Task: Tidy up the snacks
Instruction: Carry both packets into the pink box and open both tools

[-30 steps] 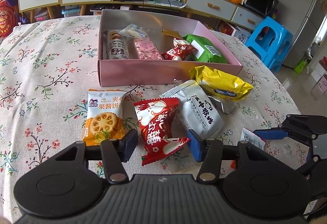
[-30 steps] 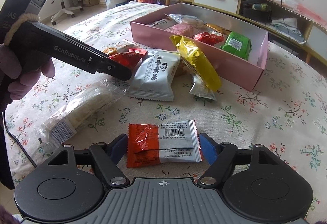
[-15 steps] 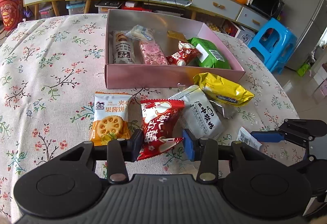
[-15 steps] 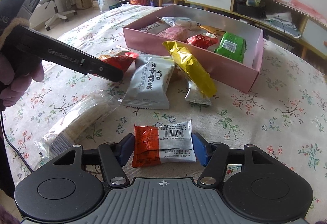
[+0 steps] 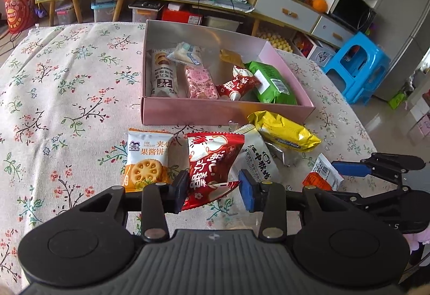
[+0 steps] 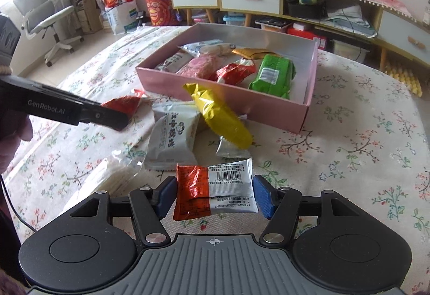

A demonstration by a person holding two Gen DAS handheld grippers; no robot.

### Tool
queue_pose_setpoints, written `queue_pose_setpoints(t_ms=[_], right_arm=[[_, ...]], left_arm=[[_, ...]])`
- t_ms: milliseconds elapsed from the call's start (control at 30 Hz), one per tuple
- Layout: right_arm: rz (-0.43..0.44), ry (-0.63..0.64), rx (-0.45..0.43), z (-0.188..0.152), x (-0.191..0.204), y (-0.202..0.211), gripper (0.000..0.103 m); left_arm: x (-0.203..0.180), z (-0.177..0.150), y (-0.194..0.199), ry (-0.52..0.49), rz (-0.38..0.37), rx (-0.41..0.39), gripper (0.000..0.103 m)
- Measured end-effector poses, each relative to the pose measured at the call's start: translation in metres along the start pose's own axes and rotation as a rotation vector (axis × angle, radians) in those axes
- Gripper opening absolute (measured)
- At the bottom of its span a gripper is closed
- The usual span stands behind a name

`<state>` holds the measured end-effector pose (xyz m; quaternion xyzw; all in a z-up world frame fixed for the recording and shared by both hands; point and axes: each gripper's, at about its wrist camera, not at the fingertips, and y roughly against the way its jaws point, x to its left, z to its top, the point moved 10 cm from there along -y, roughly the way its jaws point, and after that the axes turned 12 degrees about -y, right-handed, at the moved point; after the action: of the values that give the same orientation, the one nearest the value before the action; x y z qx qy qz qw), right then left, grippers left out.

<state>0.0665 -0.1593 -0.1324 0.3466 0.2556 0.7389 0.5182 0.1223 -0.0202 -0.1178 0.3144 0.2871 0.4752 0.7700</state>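
- Snacks lie on a floral-clothed worktop (image 5: 67,96), some already inside a pink box (image 5: 225,113) at the far centre, others loose on the cloth just near of it.
- Left gripper (image 5: 212,191) has its fingers spread either side of a red packet (image 5: 212,163); the left pad touches the packet's lower edge, while the blue right pad (image 5: 247,190) stands just apart from it. The packet's lower corner looks raised off the cloth, but whether it is truly pinched cannot be told.
- Left of the red packet lies an orange jam-biscuit packet (image 5: 147,160); right of it a white packet (image 5: 258,157), partly under a yellow packet (image 5: 285,131) that rests against the box's near wall.
- Right gripper (image 6: 213,196) has an orange-and-white packet (image 6: 215,191) between its fingers, barcode side up; both blue pads sit at the packet's ends, seemingly pressing it, and it looks lifted clear of the cloth.
- From the left wrist view, that same packet (image 5: 322,174) is half hidden behind the right gripper's dark frame.
- Inside the box: a green packet (image 6: 271,75) at the right, a small red one (image 6: 233,71) beside it, a pink one (image 5: 201,82) and a brown-and-white roll (image 5: 164,77) towards the left.
- A clear wrapper (image 6: 102,182) near left in the right wrist view is blurred and cut off by the gripper body; its contents are hard to make out.
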Motion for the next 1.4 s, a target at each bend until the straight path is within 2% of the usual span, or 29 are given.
queue_pose_setpoints(t_ms=[467, 933, 1167, 1233, 1300, 1400], right_arm=[[-0.016, -0.199, -0.105, 0.054, -0.034, 0.013, 0.061], [0.047, -0.391, -0.168, 0.115, -0.04, -0.009, 0.061], [0.032, -0.496, -0.172, 0.133, -0.046, -0.036, 0.061], [0.031, -0.535, -0.165, 0.137, -0.05, -0.045, 0.061], [0.02, -0.569, -0.172, 0.142, -0.057, -0.05, 0.061], [0.006, -0.575, -0.18, 0.151, -0.065, -0.056, 0.062]], left_arm=[[0.01, 0.033, 0.018, 0.081, -0.037, -0.091, 0.037], [0.032, 0.062, -0.015, 0.202, -0.037, -0.111, 0.037], [0.029, 0.073, -0.033, 0.329, -0.083, -0.124, 0.037], [0.024, 0.076, -0.039, 0.31, -0.098, -0.105, 0.037], [0.026, 0.082, -0.042, 0.264, -0.056, -0.111, 0.037], [0.031, 0.087, -0.048, 0.24, -0.047, -0.108, 0.037]])
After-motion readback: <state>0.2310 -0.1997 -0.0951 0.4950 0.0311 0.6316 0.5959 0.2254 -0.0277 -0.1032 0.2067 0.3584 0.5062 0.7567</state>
